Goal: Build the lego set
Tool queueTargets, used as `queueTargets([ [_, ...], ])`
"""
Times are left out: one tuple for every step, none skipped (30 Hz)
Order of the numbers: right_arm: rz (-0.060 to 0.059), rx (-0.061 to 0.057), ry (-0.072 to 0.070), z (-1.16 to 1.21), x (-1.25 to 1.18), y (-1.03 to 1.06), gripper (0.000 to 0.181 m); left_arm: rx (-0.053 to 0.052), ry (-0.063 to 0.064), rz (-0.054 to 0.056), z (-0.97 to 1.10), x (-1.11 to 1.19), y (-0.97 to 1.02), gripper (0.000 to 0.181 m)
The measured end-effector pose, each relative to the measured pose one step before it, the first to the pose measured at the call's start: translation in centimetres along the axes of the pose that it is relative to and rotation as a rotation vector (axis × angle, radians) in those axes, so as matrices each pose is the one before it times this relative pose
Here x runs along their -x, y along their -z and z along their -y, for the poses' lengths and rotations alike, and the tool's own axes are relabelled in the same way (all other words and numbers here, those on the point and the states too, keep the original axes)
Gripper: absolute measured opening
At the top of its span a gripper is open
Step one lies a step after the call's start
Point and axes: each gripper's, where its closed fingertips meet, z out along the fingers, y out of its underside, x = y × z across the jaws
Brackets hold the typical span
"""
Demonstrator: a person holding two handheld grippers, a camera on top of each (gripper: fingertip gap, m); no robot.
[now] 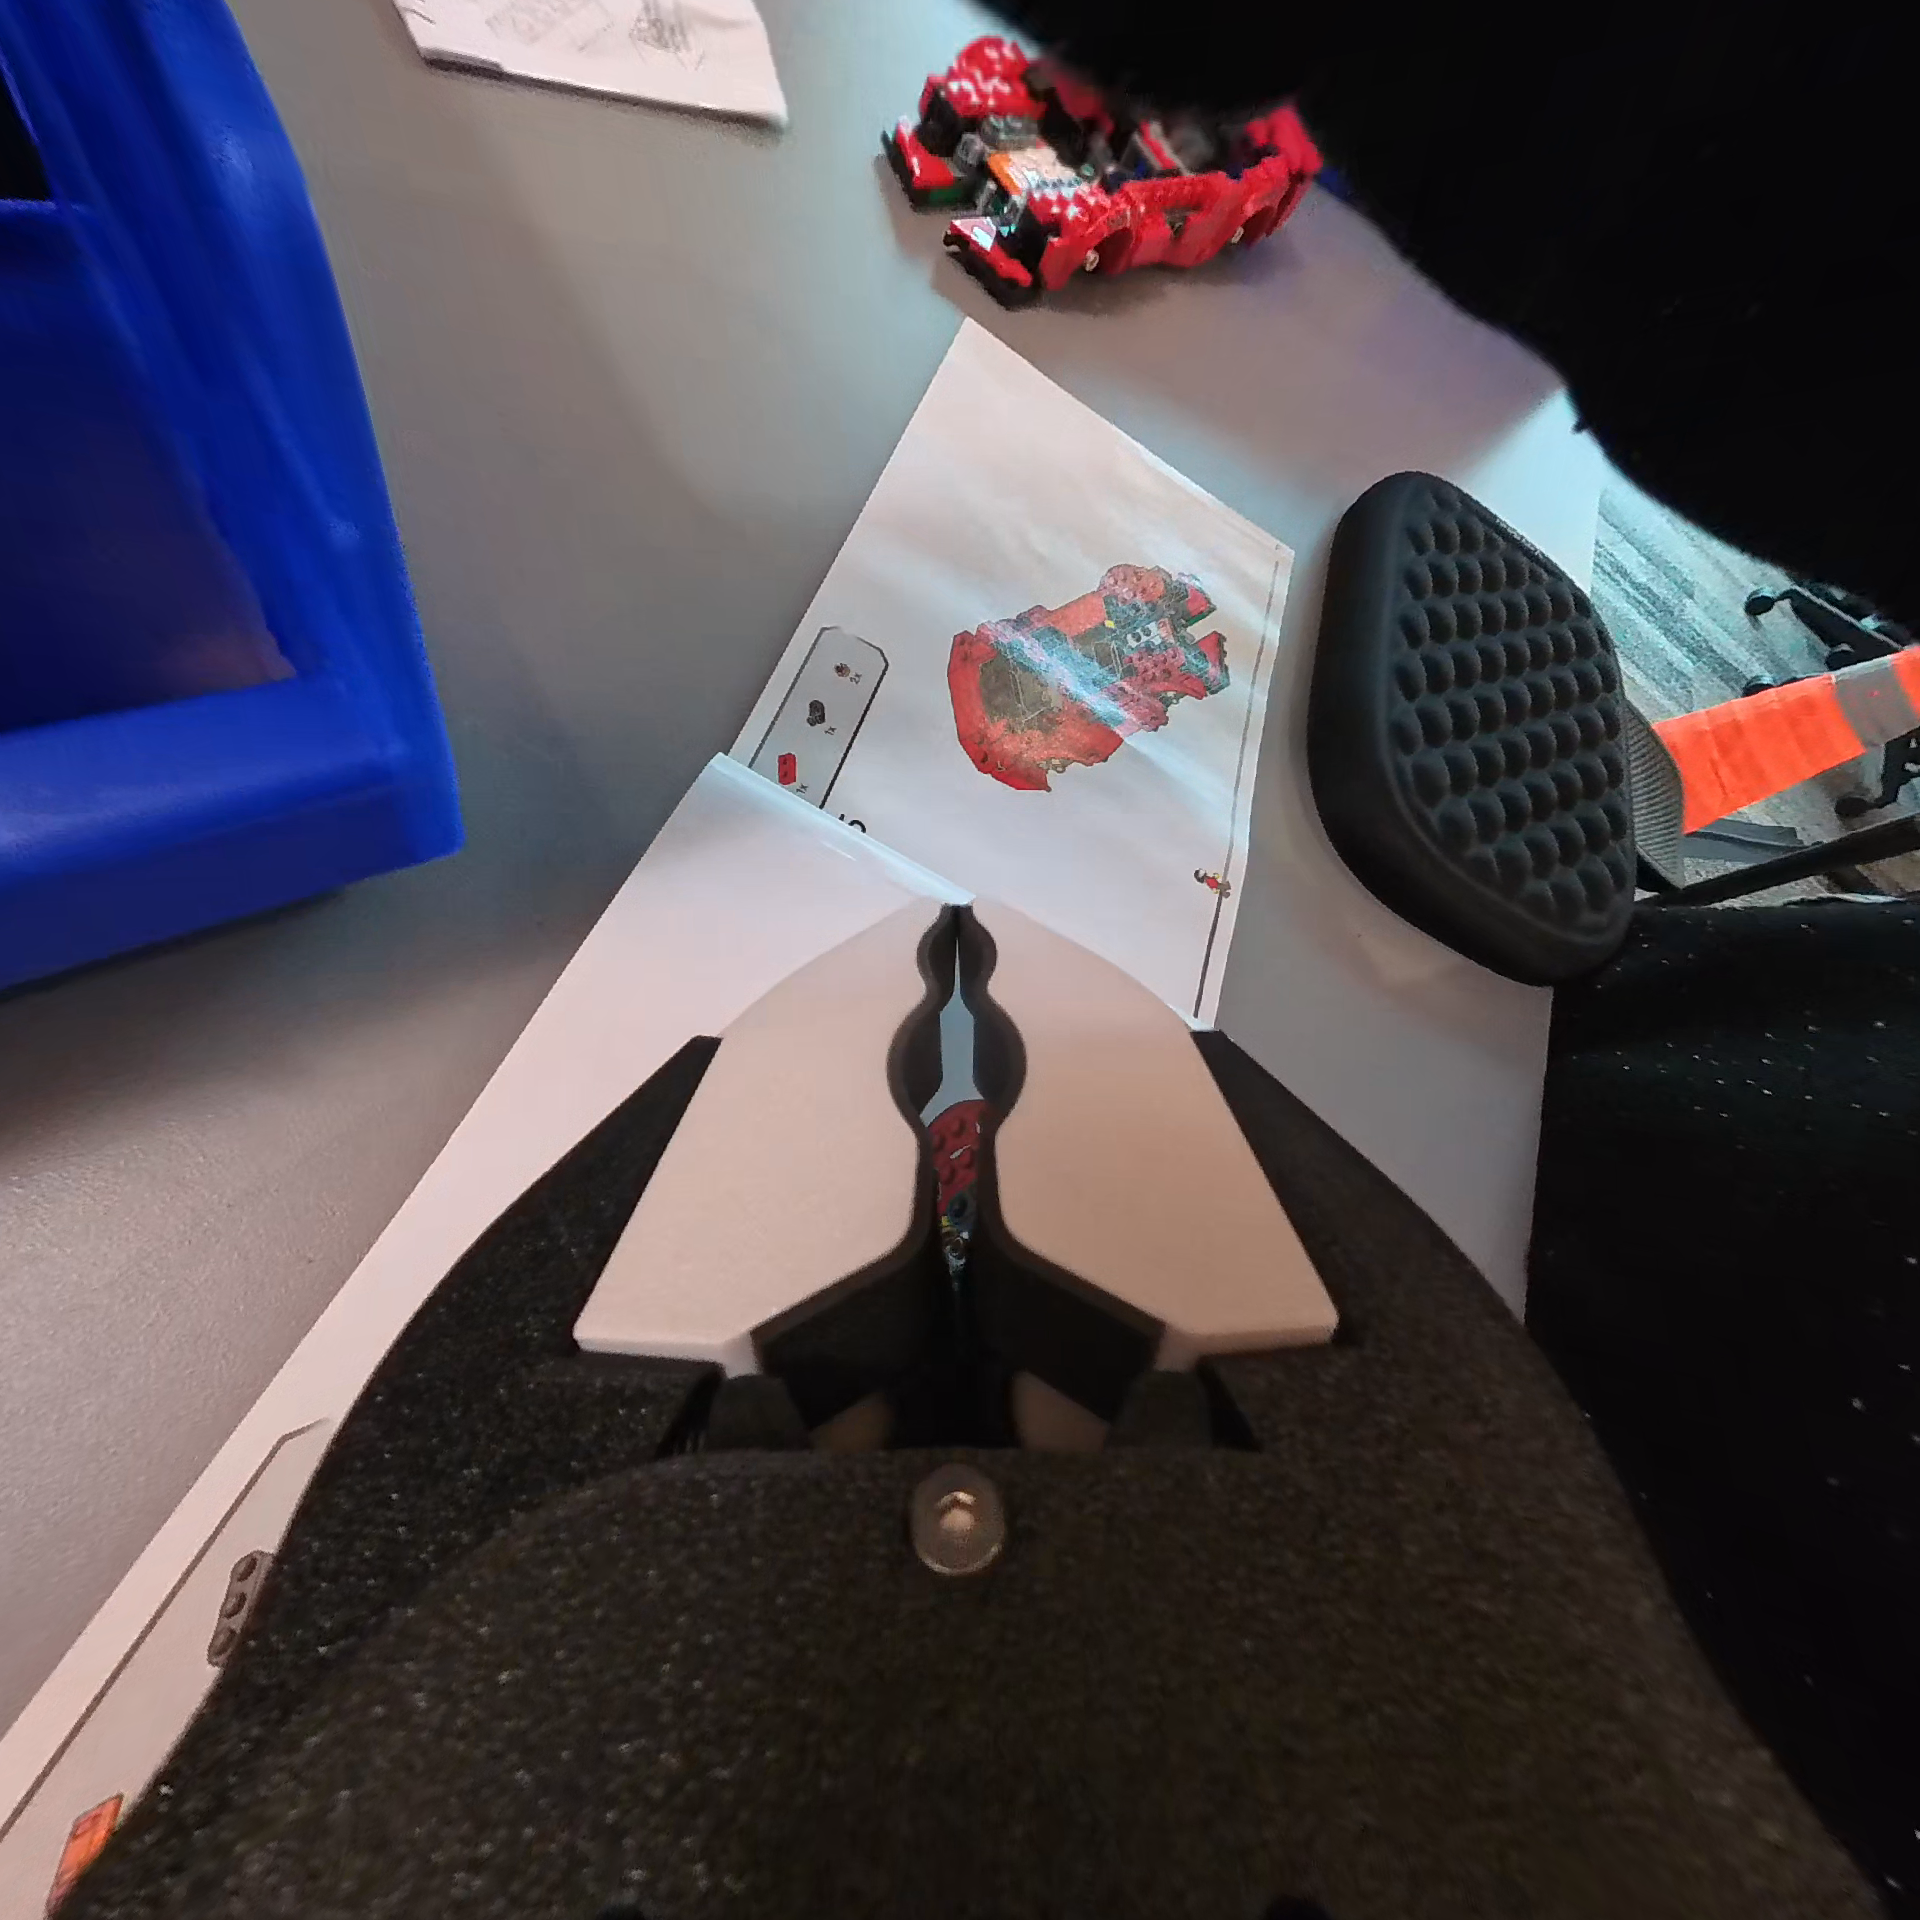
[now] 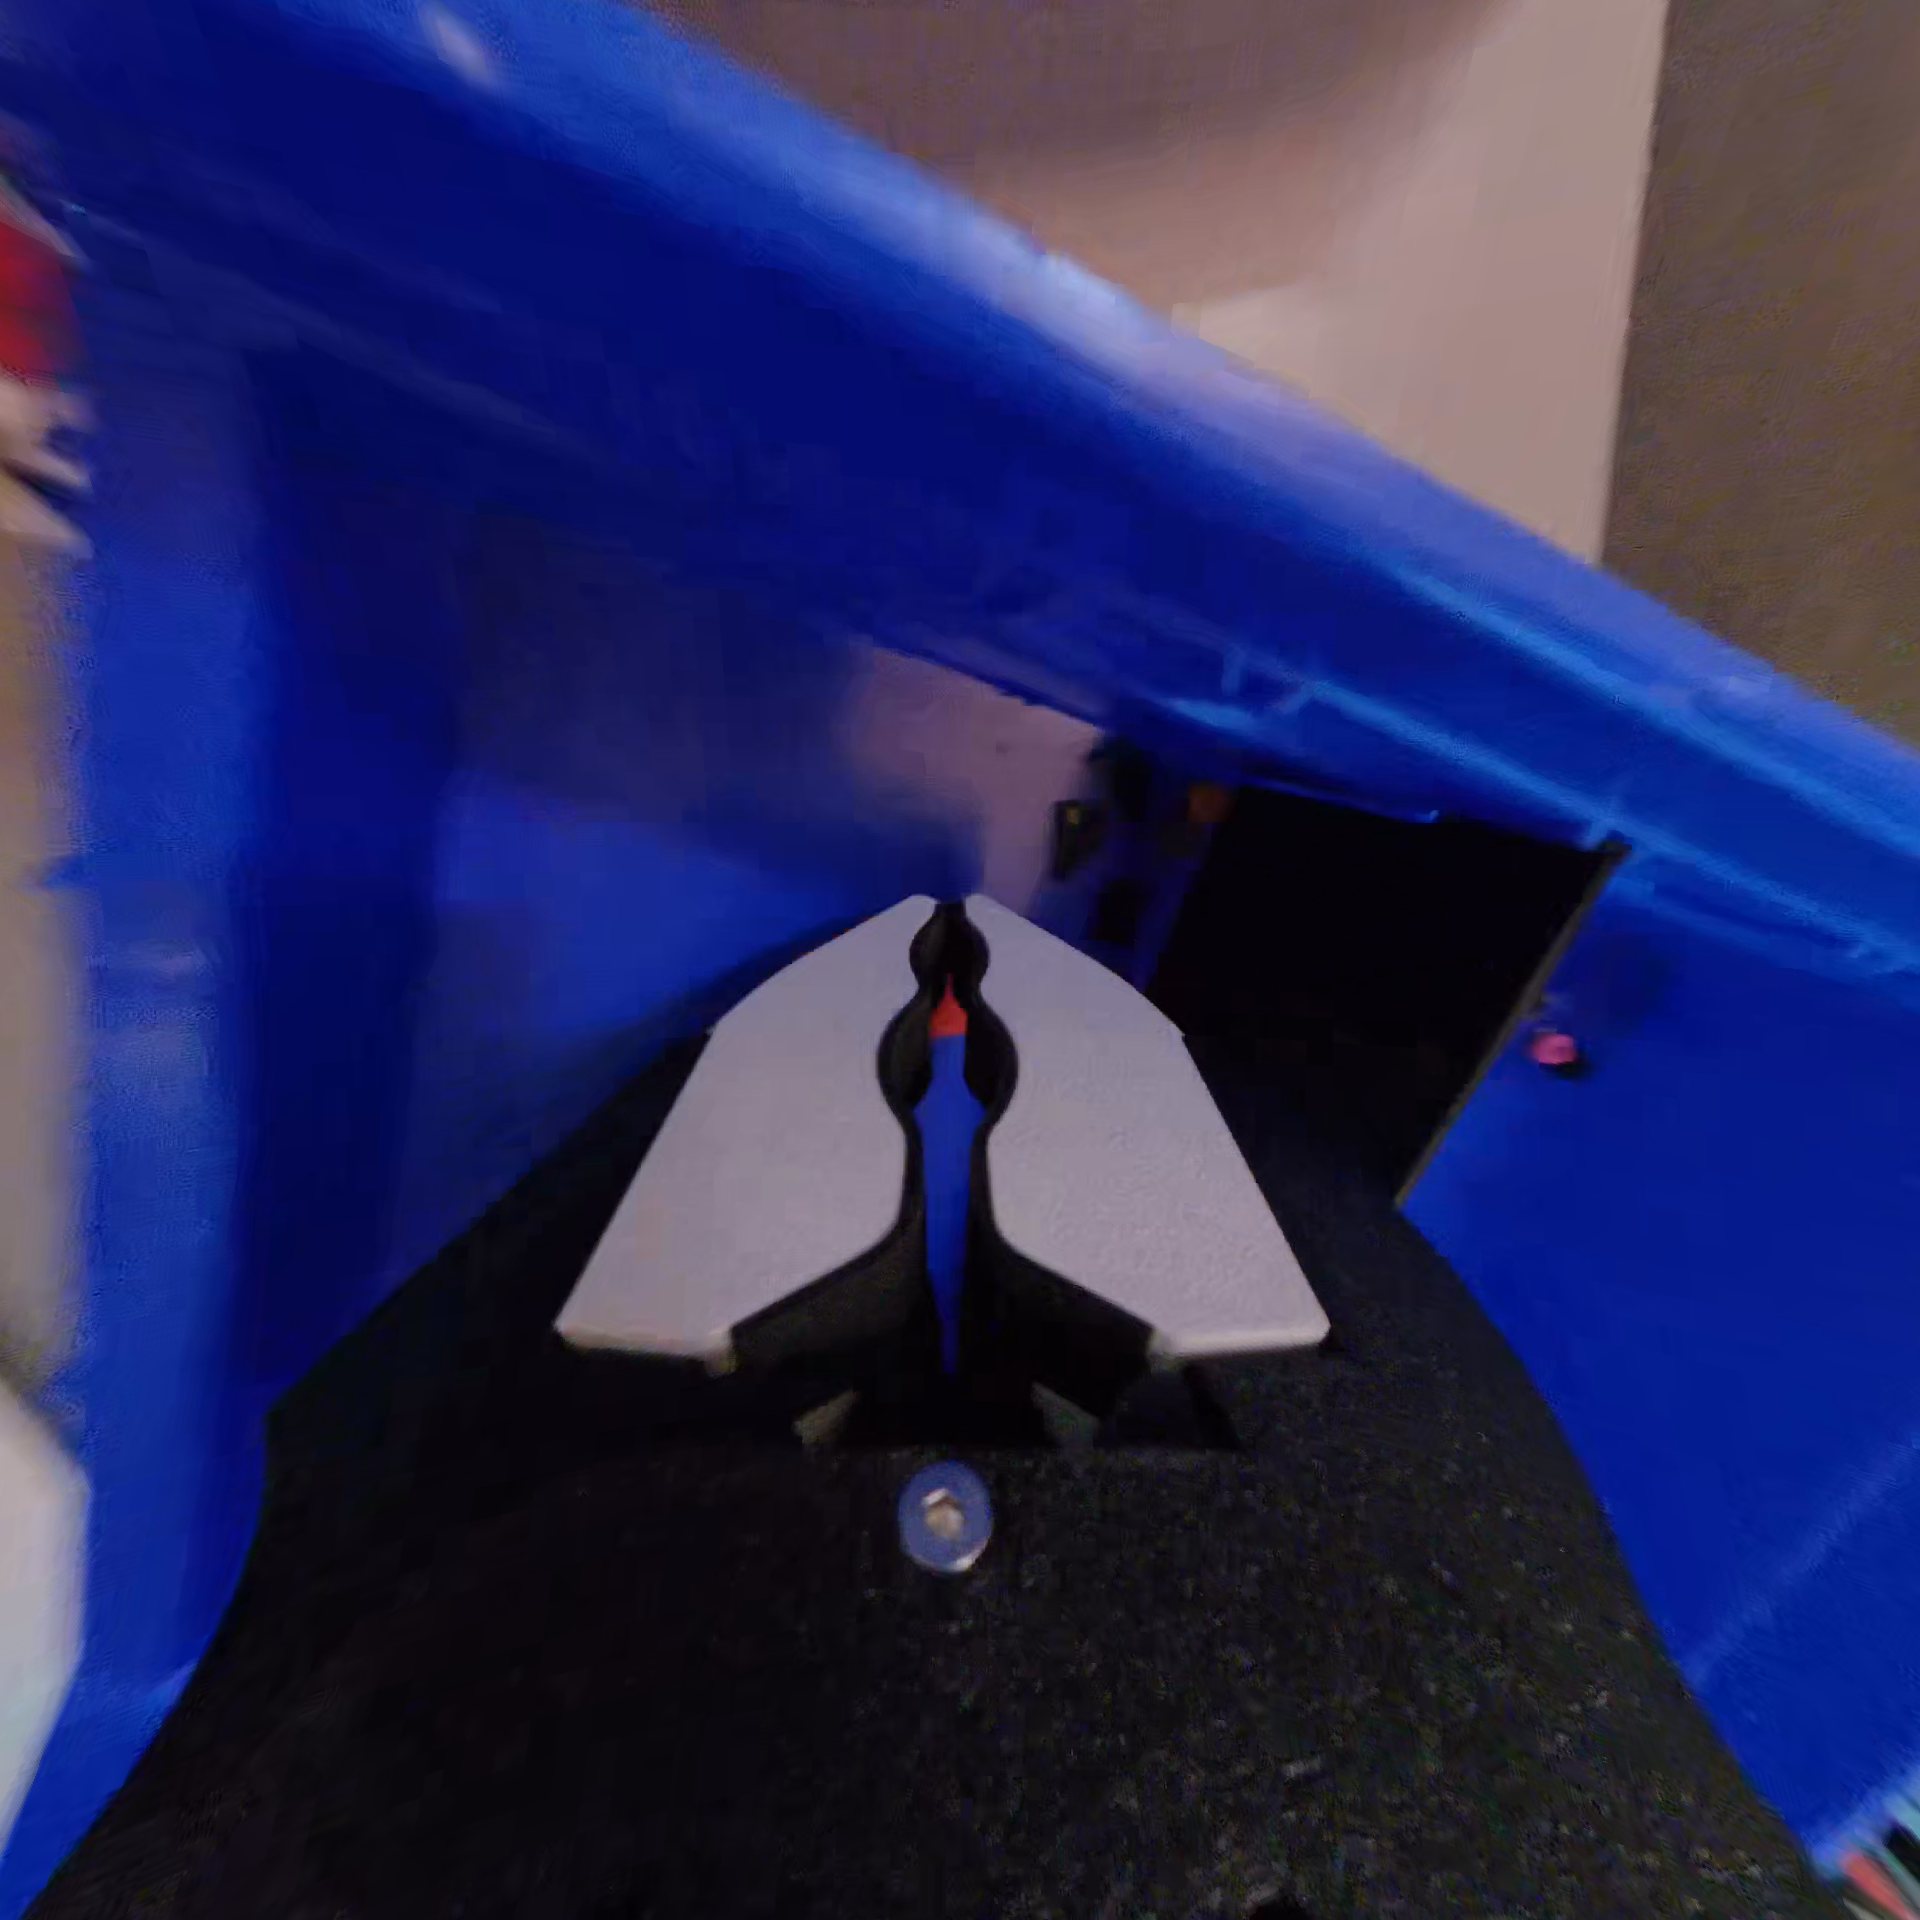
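Left view sharp, page glare; right view motion-blurred, dim.

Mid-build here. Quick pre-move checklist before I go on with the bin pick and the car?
1. Left gripper shut: ok, fingertips meet over the instruction booklet.
2. Left gripper holding a part: cannot tell; the red between the fingers may be a booklet picture.
3. Right gripper at the blue bin: ok, tips shut.
4. Right gripper gripping a brick: cannot tell; a small red bit shows in the gap.
5. Red lego car within view: ok, on the table.
6. Right view sharp: not ok, blurred.
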Motion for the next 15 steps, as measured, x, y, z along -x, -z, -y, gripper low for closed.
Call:
queueTargets([
  [0.0275,-0.0498,-0.0056,0.446,0.257,1.333,0.0,-0.0006,-0.0001,-0.001,0.007,-0.016,0.013,0.0],
  [-0.0482,-0.0421,0.0364,0.352,-0.816,1.595,0.001,-0.0013,0.0006,-0.0011,0.021,-0.008,0.01,0.0],
  [-0.0728,-0.031,0.0554,0.2,-1.306,1.586,0.001,-0.0002,0.001,-0.0006,-0.007,0.004,0.006,0.0],
  [-0.0535,-0.0282,0.0597,0.097,-1.078,1.283,0.001,0.0011,-0.0008,-0.0003,-0.005,-0.007,-0.01,0.0],
  [-0.0286,-0.0203,0.044,-0.078,-0.745,0.913,0.0,0.0025,-0.0027,-0.001,-0.03,-0.043,-0.019,0.0],
  [-0.0194,-0.0009,0.0171,-0.283,-0.682,0.609,0.002,0.0034,-0.0021,-0.0006,-0.042,-0.022,-0.033,0.0],
  [-0.0065,0.0165,-0.0081,-0.461,-0.528,0.292,0.027,0.0026,-0.0002,-0.0002,-0.03,-0.002,-0.022,0.0],
  [0.0108,0.0357,-0.0257,-0.725,-0.29,0.071,0.043,0.0002,0.0007,-0.0003,-0.005,0.008,-0.002,0.0],
  [0.0377,0.0326,-0.0321,-0.724,0.18,-0.157,0.056,-0.0019,0.0008,-0.0006,0.018,0.005,0.024,0.0],
  [0.0606,0.0187,-0.0315,-0.635,0.609,-0.389,0.061,-0.002,0.0008,-0.0005,0.021,-0.001,0.017,0.0],
  [0.0635,0.0211,-0.0392,-0.753,0.674,-0.625,0.062,-0.0008,0.0004,-0.0003,0.008,-0.003,0.018,0.0],
  [0.0646,0.0386,-0.0421,-1.001,0.637,-0.807,0.064,0.0006,-0.0001,-0.0002,0.001,-0.003,-0.007,0.0],
  [0.0496,0.0457,-0.0377,-1.083,0.377,-0.885,0.063,0.0013,-0.0002,-0.0003,-0.023,-0.006,-0.003,0.0],
  [0.0304,0.0385,-0.0231,-0.959,0.172,-0.848,0.055,0.001,-0.0004,-0.001,-0.012,-0.008,-0.01,0.0],
  [0.0095,0.0259,-0.005,-0.734,0.01,-0.748,0.033,0.0006,-0.0011,-0.0011,-0.018,-0.033,-0.001,0.0],
])
